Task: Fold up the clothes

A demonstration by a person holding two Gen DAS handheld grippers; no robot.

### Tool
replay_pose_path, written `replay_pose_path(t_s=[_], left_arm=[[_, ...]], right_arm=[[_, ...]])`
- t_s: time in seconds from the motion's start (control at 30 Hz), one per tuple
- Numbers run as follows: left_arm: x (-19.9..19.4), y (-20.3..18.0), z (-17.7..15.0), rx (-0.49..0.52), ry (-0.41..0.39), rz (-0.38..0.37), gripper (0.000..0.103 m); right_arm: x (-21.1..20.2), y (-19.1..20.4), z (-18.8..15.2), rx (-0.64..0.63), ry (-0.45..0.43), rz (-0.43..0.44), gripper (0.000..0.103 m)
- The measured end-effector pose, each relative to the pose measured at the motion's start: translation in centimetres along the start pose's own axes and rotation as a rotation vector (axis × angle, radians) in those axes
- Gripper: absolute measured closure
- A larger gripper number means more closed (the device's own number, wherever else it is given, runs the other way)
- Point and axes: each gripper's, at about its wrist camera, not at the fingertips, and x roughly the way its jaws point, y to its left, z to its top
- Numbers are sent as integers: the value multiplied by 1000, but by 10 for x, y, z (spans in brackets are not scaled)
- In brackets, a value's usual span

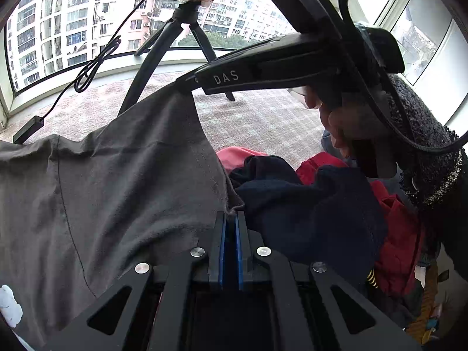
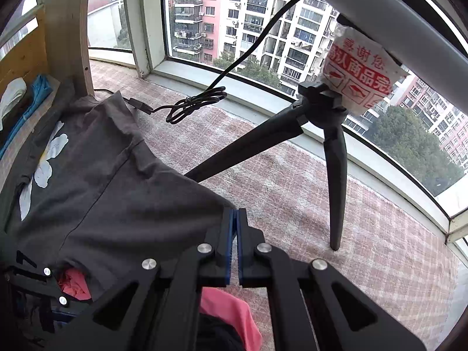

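Observation:
A dark grey T-shirt (image 1: 117,190) hangs stretched between both grippers. My left gripper (image 1: 232,216) is shut on its edge, with the cloth pinched between the blue pads. In the left wrist view my right gripper (image 1: 187,83), held by a hand (image 1: 345,122), pinches another part of the same edge higher up. The right wrist view shows the right gripper (image 2: 235,213) shut on the T-shirt (image 2: 117,190), which has a white flower print (image 2: 49,158). Part of the left gripper shows at that view's lower left.
A pile with a navy garment (image 1: 307,204), a red one (image 1: 400,234) and a pink one (image 2: 228,307) lies below. A black tripod (image 2: 336,161) and a coiled cable (image 2: 193,105) stand over the checked mat (image 2: 292,175) by the window. A wooden frame (image 2: 67,29) is at the left.

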Motion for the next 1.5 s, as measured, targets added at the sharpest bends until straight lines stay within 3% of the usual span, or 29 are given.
replay_pose_path(t_s=[0.13,0.33,0.57,0.7,0.87,1.0,1.17,1.23,1.3,1.43,1.5], left_arm=[[-16,4,0,-41,-53,-7,98],[-58,27,-21,-162,-143,37,98],[-86,76,-71,-411,-223,64,101],[-95,107,-100,-526,-232,84,101],[-110,138,-123,-592,-243,138,101],[-115,147,-118,-527,-194,239,100],[-112,172,-100,-496,-142,232,85],[-108,177,-96,-477,-108,173,85],[-100,174,-90,-428,-76,173,82],[-92,170,-80,-351,-40,164,83],[-92,169,-77,-315,-28,165,93]], right_arm=[[7,1,11,44,23,38,101],[-20,32,45,39,-45,110,100],[-12,124,112,-67,-65,197,100],[11,171,129,-121,-34,216,100],[41,208,140,-145,10,240,100],[48,209,140,-107,76,205,80],[-9,171,105,-17,17,305,67],[-27,160,64,10,42,310,65],[-31,158,15,51,99,316,65],[-22,175,-50,70,180,235,65],[-15,180,-60,97,188,199,65]])
